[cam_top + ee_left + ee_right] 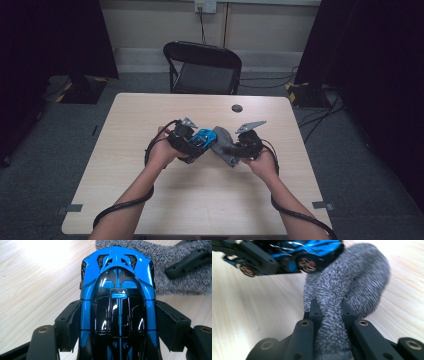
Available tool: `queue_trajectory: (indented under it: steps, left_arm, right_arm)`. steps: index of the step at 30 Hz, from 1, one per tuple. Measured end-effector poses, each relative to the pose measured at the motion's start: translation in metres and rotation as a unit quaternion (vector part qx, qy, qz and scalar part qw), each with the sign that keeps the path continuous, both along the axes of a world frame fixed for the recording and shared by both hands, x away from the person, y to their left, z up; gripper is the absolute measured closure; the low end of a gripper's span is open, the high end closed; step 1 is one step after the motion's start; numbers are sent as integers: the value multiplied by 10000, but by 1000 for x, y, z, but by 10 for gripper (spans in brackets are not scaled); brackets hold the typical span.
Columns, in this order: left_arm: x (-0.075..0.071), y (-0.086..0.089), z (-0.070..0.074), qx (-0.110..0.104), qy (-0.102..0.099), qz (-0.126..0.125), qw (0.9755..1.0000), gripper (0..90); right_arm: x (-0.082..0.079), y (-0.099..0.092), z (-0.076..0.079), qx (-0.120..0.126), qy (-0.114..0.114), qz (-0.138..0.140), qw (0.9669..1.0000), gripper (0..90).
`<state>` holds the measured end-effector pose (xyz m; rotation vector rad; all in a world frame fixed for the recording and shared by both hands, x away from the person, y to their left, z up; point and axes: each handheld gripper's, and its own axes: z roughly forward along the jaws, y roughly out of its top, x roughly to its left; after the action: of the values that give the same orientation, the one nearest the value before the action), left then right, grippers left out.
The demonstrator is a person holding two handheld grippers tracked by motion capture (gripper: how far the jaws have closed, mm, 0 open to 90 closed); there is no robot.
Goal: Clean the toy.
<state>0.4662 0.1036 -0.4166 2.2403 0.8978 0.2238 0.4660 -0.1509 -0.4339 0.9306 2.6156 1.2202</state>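
Two tools meet over the middle of the pale wooden bench (150, 200). The left tool (117, 325) pinches a glossy blue and black toy sports car (117, 297) by its flanks, the pads pressed to both sides; the car's near end is cut off at the bottom of the left gripper view. The right tool (329, 312) is clamped tight on a speckled grey knitted cloth (352, 282), a twisted strand squeezed between its jaws. The cloth bulges out beyond, touching the car by its bronze wheel (306, 264). From the high view the car (204, 138) and cloth (223, 146) sit between the hands, held above the bench; how high is hard to judge.
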Motion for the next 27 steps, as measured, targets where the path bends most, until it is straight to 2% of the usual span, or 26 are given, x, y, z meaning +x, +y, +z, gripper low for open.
queue_trajectory:
  steps: [9, 13, 21, 27]
  left_arm:
    - [1, -1, 2, 14, -15, 11, 10000, 281]
    - [2, -3, 5, -37, -23, -17, 10000, 281]
    - [4, -11, 7, 42, -5, -47, 10000, 281]
    - [7, -14, 4, -35, 43, 21, 10000, 281]
  right_arm:
    - [-4, 4, -4, 120, 23, 120, 9999, 780]
    - [-5, 6, -8, 98, 36, 147, 9998, 781]
    - [-10, 17, -9, 81, 4, 363, 9993, 780]
    - [-16, 26, -10, 61, -8, 573, 9983, 780]
